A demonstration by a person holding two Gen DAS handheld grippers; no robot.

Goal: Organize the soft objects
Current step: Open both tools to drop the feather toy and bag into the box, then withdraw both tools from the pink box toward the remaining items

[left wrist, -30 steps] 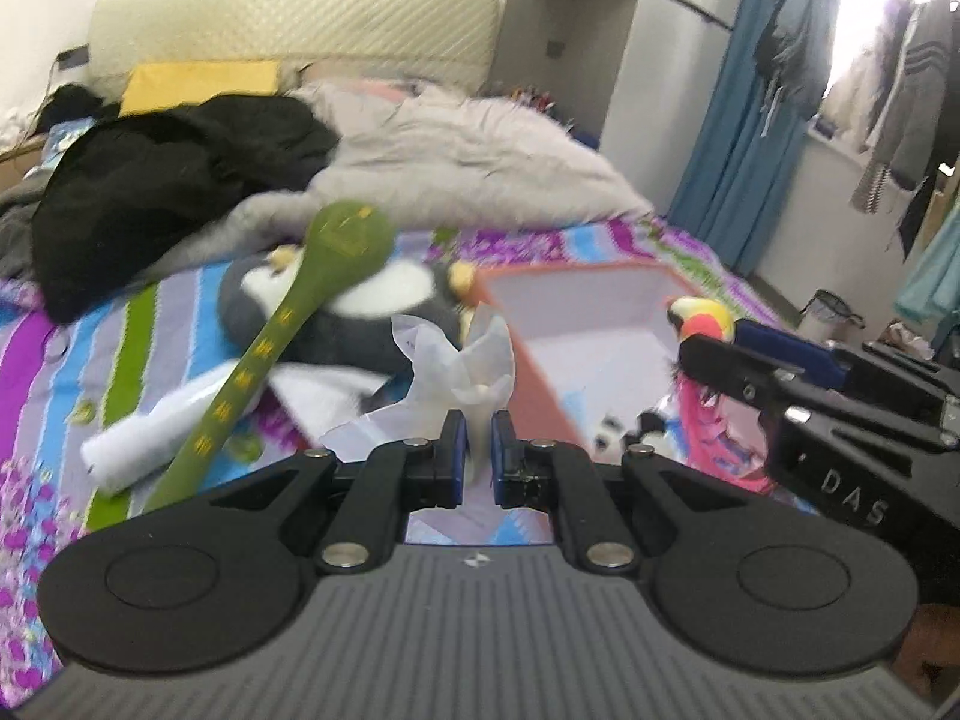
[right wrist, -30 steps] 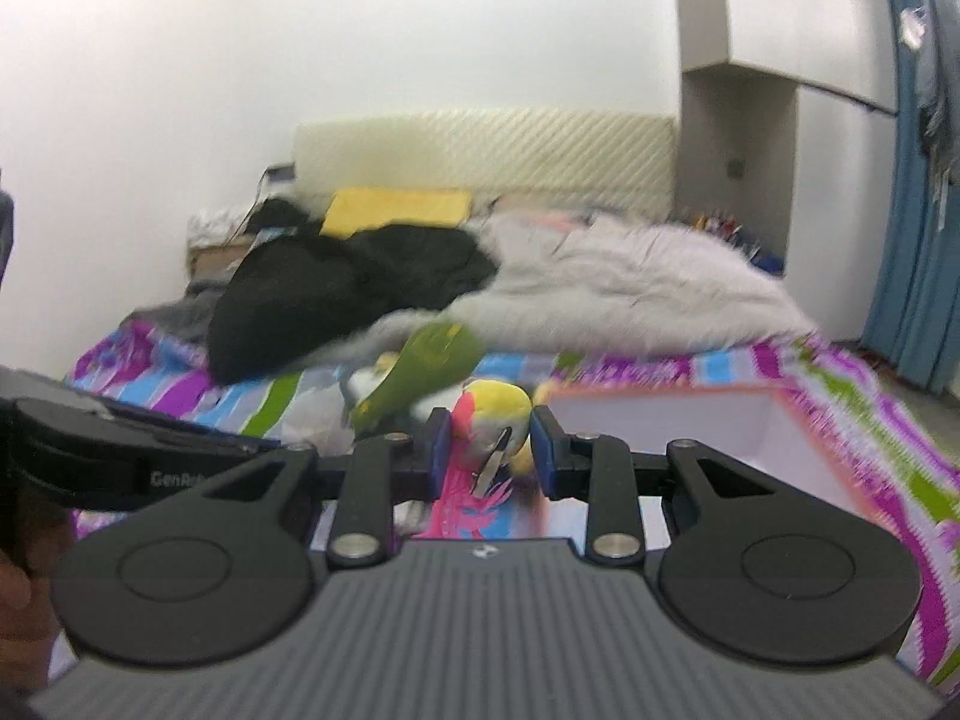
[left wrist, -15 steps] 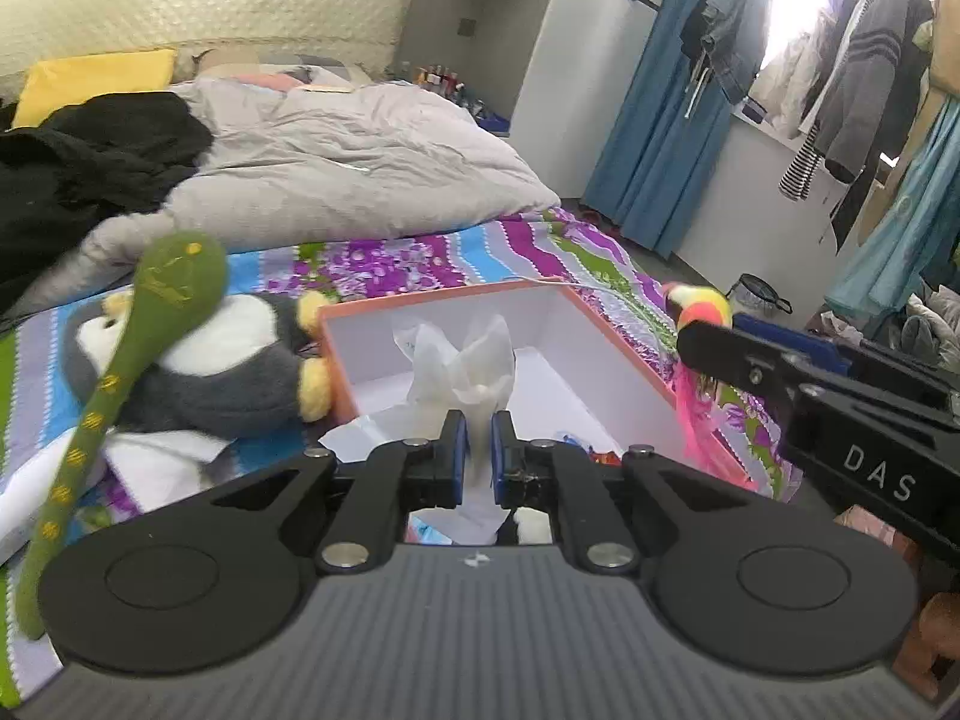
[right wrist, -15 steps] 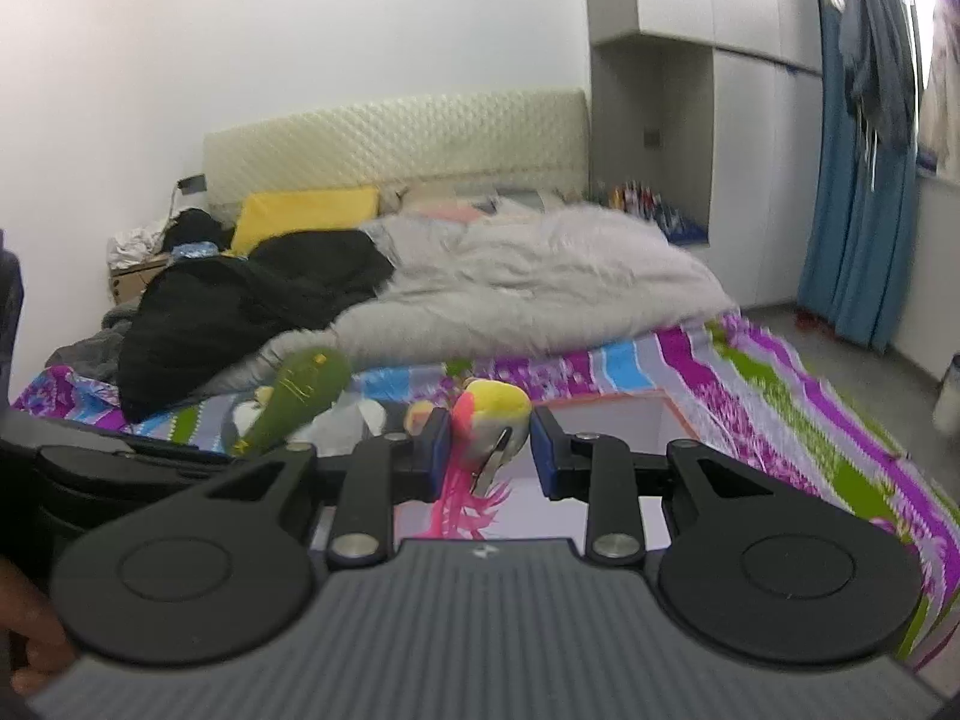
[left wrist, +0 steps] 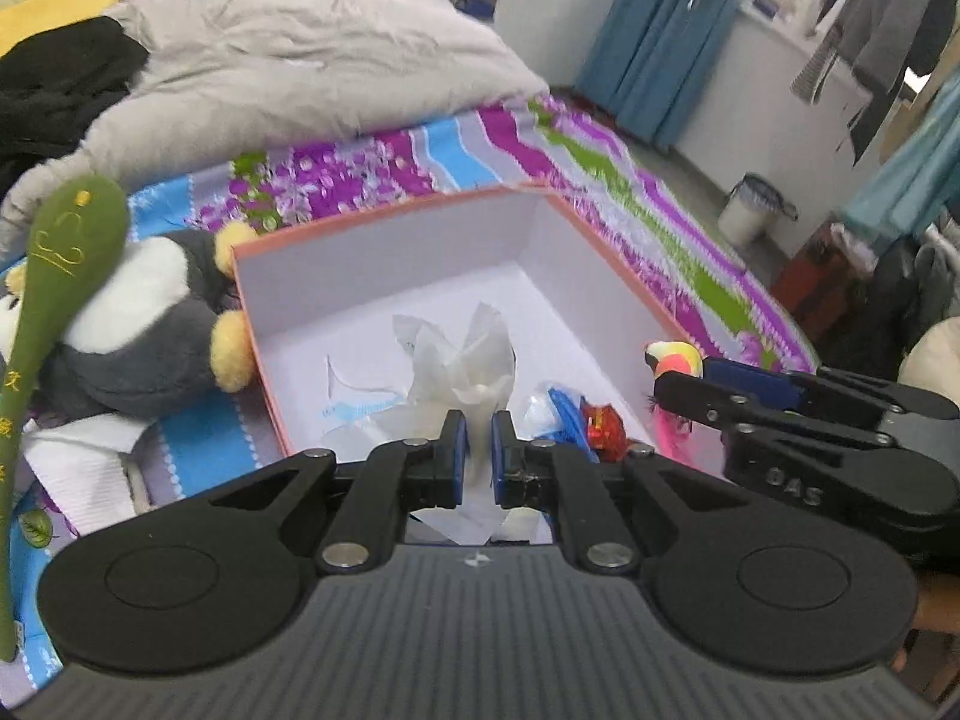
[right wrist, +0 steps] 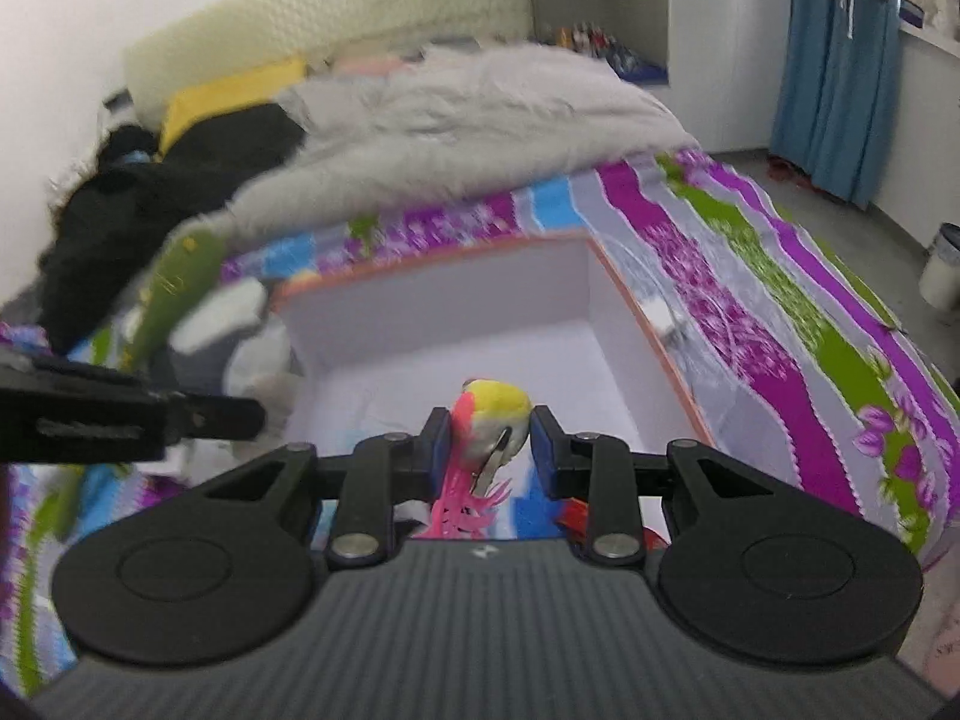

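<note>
Bright stripes of purple, blue and green cover the bed (left wrist: 630,180), and an open box (left wrist: 420,222) with white walls and an orange rim sits on it. On the far side of the bed lie a grey blanket (left wrist: 312,60) and some black clothes (left wrist: 54,90). A grey and white plush (left wrist: 138,324) lies just beside the box, and a long green toy (left wrist: 66,264) lies across it. The left gripper (left wrist: 474,450) is pinched tight on a crumpled white tissue (left wrist: 462,354) and holds it over the box. The right gripper (right wrist: 483,441) is clamped on a small bird toy (right wrist: 495,414) with a yellow head and pink feathers, also over the box. A few small things, one blue and one red, already lie inside. I think this is the carrying step, with both soft things nearly at the box. Next, each gripper should go down a bit more inside the walls and then let go, so the tissue and the bird drop in and not on the bed.
</note>
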